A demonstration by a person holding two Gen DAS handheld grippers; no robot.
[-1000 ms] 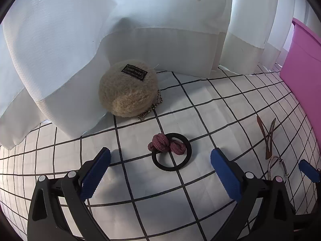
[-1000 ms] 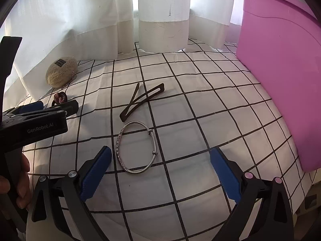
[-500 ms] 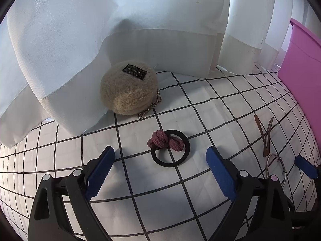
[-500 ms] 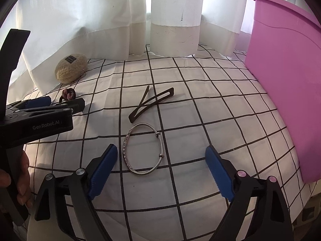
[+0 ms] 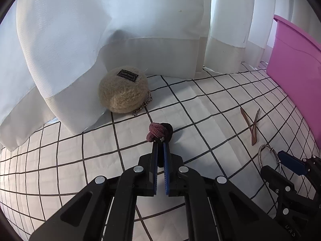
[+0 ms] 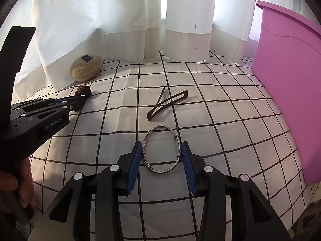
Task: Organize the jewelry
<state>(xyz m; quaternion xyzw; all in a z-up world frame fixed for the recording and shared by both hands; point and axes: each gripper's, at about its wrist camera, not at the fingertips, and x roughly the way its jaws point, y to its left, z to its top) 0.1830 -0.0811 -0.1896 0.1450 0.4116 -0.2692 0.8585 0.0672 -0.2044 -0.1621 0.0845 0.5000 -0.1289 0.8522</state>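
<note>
Both tongs have just been closing. Left tongs [image 5: 160, 143] are now pinched tight on the hair tie [image 5: 160, 131], tipping its black ring up off the checked cloth [image 5: 210, 108] near the fuzzy beige pouch [image 5: 123, 92] by the curtain [image 5: 120, 30]. Right tongs [image 6: 162, 153] are sitting half closed around the silver bangle [image 6: 160, 149], blue pads touching its two sides. A brown hair clip [image 6: 167, 104] is lying just beyond, and the pink bin [image 6: 289, 92] is standing at the cloth's right edge.

It looks like a home bedroom: a grid-patterned bed cover [image 6: 220, 104] lies beneath long white curtains [image 6: 104, 10] at a bright window.
</note>
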